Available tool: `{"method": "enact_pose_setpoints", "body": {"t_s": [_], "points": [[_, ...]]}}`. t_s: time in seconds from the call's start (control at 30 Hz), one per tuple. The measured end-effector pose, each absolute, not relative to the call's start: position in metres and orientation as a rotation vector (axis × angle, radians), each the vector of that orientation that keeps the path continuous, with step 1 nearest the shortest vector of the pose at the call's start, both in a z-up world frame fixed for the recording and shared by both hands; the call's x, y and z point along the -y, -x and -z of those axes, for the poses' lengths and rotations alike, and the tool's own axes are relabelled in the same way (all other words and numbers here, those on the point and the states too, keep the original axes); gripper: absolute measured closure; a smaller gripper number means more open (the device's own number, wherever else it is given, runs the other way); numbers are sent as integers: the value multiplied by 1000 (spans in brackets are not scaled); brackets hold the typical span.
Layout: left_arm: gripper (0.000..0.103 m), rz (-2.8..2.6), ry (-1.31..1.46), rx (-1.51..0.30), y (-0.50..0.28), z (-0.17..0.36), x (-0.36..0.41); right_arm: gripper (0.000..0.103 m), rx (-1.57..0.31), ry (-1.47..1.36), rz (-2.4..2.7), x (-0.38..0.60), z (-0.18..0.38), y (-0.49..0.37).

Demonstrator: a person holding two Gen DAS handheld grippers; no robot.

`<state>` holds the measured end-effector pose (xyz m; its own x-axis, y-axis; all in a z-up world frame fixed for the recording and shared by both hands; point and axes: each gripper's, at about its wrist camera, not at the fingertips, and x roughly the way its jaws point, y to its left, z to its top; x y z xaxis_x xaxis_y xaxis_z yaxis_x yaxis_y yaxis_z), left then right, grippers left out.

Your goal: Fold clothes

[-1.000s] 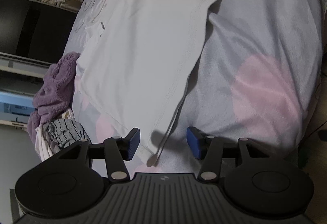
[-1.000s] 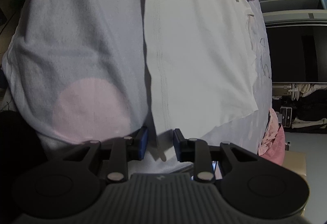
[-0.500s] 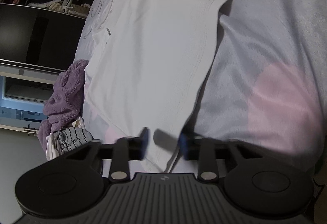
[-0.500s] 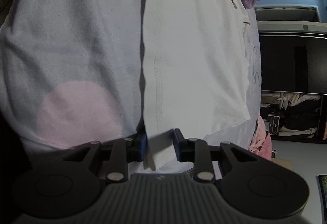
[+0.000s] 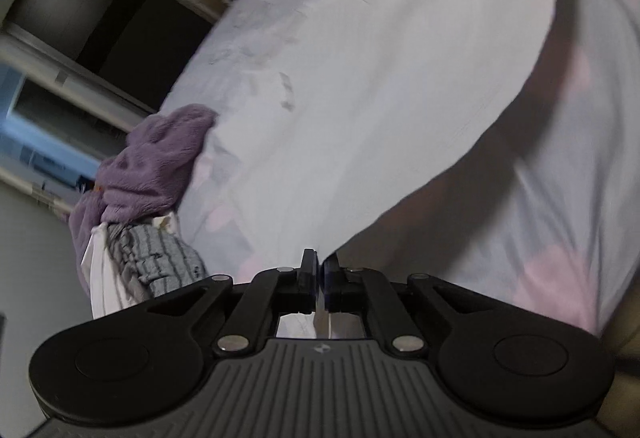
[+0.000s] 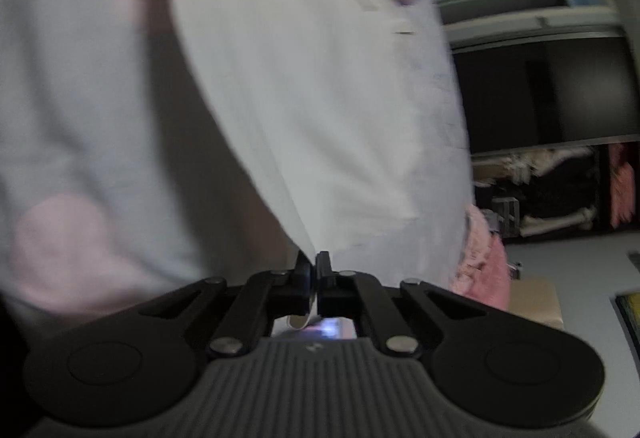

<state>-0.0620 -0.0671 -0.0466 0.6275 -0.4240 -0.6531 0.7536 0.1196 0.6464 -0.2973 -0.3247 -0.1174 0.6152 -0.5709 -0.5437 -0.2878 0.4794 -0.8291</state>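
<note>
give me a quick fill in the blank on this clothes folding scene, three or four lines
Both grippers are shut on the ____ garment.
The left gripper pinches the garment at its ____.
The fluffy heap beside the garment is ____.
The right gripper has its jaws ____.

Missing words: white; edge; purple; shut

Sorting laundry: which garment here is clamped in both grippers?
The white shirt, pinched by left gripper and right gripper; the purple fleece lies untouched.
</note>
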Motion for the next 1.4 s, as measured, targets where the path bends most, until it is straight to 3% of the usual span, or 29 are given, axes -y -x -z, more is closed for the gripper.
{"method": "enact_pose_setpoints", "body": {"t_s": [0.33, 0.6, 0.83, 1.13, 1.4], "points": [[102, 936, -999, -342, 95, -47, 31, 101, -846, 996, 308, 315, 9, 341], [102, 957, -1000, -352, 116, -74, 16, 101, -879, 929, 279, 295, -28, 366], [102, 945, -944, -351, 86, -90, 29, 101, -858, 966, 312, 307, -28, 344], [102, 934, -881, -374, 10, -129, 79, 101, -791, 892, 334, 354, -75, 278], [102, 892, -889, -401, -65, -118, 146, 101, -779, 823, 362, 404, -72, 196]]}}
